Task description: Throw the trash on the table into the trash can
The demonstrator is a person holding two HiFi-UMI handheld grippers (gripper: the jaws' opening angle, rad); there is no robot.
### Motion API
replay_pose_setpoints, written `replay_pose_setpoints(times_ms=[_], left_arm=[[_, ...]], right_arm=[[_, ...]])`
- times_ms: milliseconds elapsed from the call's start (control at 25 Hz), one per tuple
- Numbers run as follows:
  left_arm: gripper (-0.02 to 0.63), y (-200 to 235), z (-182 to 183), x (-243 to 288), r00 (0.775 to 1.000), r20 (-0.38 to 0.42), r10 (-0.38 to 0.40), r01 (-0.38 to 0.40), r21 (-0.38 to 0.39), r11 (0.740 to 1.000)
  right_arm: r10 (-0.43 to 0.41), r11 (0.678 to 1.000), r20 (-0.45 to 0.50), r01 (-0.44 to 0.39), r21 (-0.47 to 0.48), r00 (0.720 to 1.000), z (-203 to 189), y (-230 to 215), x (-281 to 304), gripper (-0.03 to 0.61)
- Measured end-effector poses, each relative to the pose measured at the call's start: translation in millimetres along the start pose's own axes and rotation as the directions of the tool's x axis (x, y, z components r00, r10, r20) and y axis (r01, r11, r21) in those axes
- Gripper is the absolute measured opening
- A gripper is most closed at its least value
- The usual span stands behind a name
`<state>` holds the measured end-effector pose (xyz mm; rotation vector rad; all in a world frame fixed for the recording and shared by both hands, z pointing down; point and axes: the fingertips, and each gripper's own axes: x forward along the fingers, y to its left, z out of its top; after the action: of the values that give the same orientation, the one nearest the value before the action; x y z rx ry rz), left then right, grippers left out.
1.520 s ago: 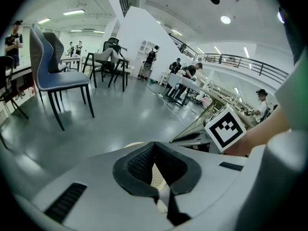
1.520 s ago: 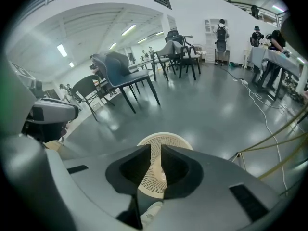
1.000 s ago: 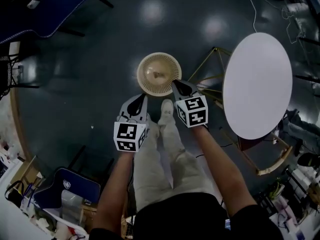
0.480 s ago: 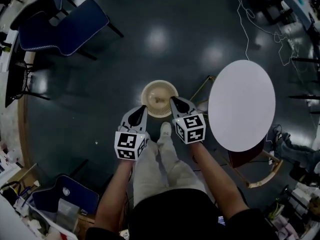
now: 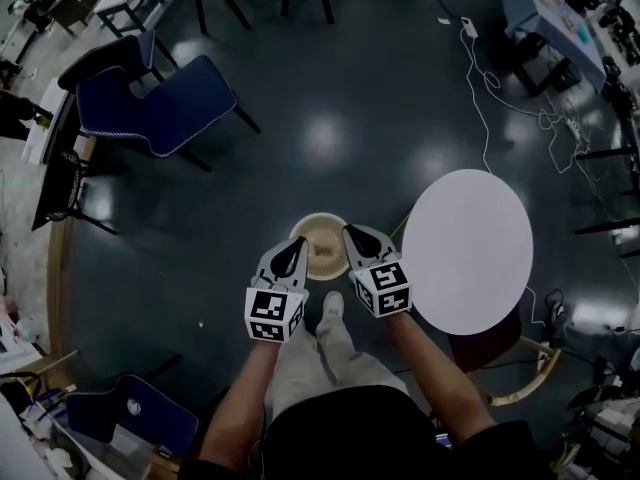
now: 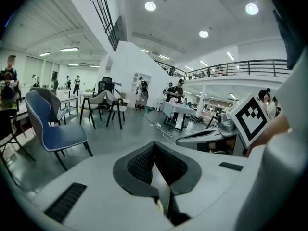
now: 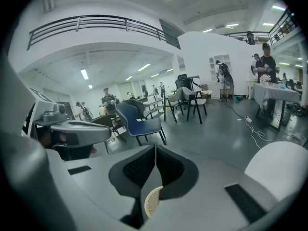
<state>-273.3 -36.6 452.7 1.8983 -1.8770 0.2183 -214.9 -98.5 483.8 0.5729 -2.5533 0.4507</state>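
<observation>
The cream, ribbed trash can (image 5: 318, 246) stands on the dark floor in front of the person's feet. My left gripper (image 5: 297, 246) and my right gripper (image 5: 352, 233) hang side by side over its near rim, both shut with nothing between the pads. In the left gripper view the left gripper (image 6: 154, 146) points level across the room. The right gripper (image 7: 155, 148) does the same, with a sliver of the trash can (image 7: 153, 201) below it. The round white table (image 5: 467, 250) at the right is bare, with no trash in sight.
A blue chair (image 5: 160, 103) stands at the far left and another blue chair (image 5: 130, 408) at the near left. A white cable (image 5: 480, 68) runs over the floor toward a cluttered table (image 5: 560, 18) at the far right. The person's shoe (image 5: 330, 308) is by the can.
The head view has lifted and takes in more of the room, so the trash can and table look smaller. Both grippers have stayed shut, side by side, at the can.
</observation>
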Motion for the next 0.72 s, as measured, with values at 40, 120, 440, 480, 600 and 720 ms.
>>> replay_pose_setpoints(times_ms=[40,120,440,480,600,720], left_arm=[[0.008,-0.7,8.1,-1.2,1.0,0.012,0.001,-0.001,0.005,1.0],[0.008,-1.8,24.6,-2.2,0.999,0.036,-0.007,0.007,0.012,1.0],[0.008,-17.8,73.9,-35.3,0.994,0.105,-0.024,0.021,0.023,0.999],[0.008,-20.0,78.4,-42.4,0.993,0.118,-0.025,0.022,0.023,0.999],[0.008,-27.6,89.1,-71.7,0.988,0.151,-0.026,0.023,0.023,0.999],[0.008,-33.9,100.1,-104.6,0.983,0.181,-0.028,0.023,0.026,0.999]], right_arm=[[-0.002,1.0,0.014,0.002,-0.006,1.0,8.5,-0.5,-2.9,0.028],[-0.008,1.0,0.049,0.009,-0.021,0.999,27.5,-1.8,-7.7,0.028],[0.013,0.998,0.149,-0.005,-0.057,0.989,86.3,28.9,-43.0,0.028],[0.021,0.997,0.162,-0.01,-0.071,0.987,91.8,36.4,-48.8,0.028],[0.041,0.994,0.2,-0.02,-0.106,0.979,104.5,62.1,-69.4,0.023],[0.057,0.993,0.229,-0.03,-0.118,0.972,115.3,87.4,-90.4,0.02]])
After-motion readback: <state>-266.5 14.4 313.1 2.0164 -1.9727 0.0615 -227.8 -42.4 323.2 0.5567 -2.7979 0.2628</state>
